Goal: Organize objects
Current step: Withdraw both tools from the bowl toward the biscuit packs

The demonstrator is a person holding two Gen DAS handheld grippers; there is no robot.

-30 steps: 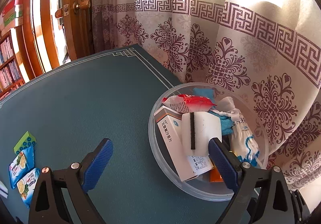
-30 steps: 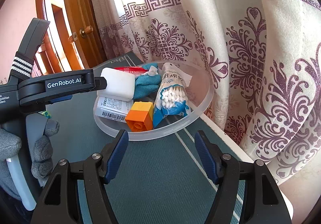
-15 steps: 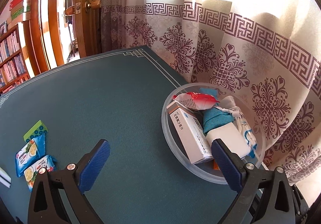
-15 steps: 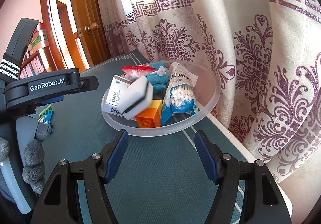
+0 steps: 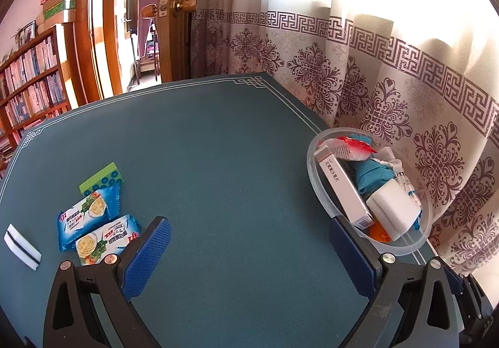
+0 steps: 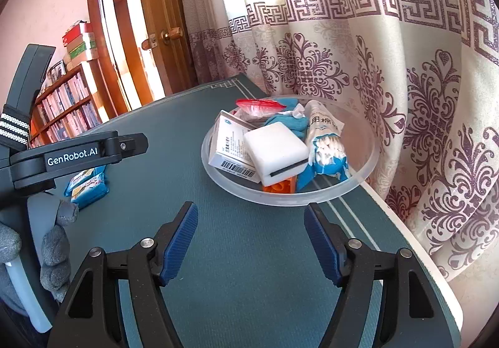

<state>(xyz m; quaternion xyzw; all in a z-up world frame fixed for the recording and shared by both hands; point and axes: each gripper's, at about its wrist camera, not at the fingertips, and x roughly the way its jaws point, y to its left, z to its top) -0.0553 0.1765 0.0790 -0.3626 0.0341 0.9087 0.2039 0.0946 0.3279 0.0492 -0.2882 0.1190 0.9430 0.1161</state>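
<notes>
A clear plastic bowl (image 5: 315, 157) (image 6: 280, 196) stands at the table's right edge by the curtain. It holds a white sponge (image 5: 391, 210) (image 6: 274, 145) lying on a medicine box (image 5: 343, 189) (image 6: 229, 142), a cotton swab bag (image 6: 326, 145), a blue cloth (image 6: 287, 123) and an orange brick (image 6: 279, 187). My left gripper (image 5: 248, 224) is open wide over bare table left of the bowl, with nothing between its fingers. My right gripper (image 6: 251, 207) hovers in front of the bowl, its jaws opening, with nothing between them. Two blue cracker packets (image 5: 87, 214), a green block (image 5: 101, 178) and a striped white sponge (image 5: 21, 246) lie at the far left.
A patterned curtain (image 6: 421, 98) hangs close behind the bowl. The table's white edge (image 6: 414, 242) runs along the right. A wooden door (image 5: 174, 36) and a bookshelf (image 5: 31, 83) stand beyond the table. A gloved hand (image 6: 53, 251) holds the left gripper's handle.
The white sponge, between my left gripper's fingers above the bowl a second ago, now lies in the bowl. That gripper has opened and pulled away to the left. My right gripper backed off slightly.
</notes>
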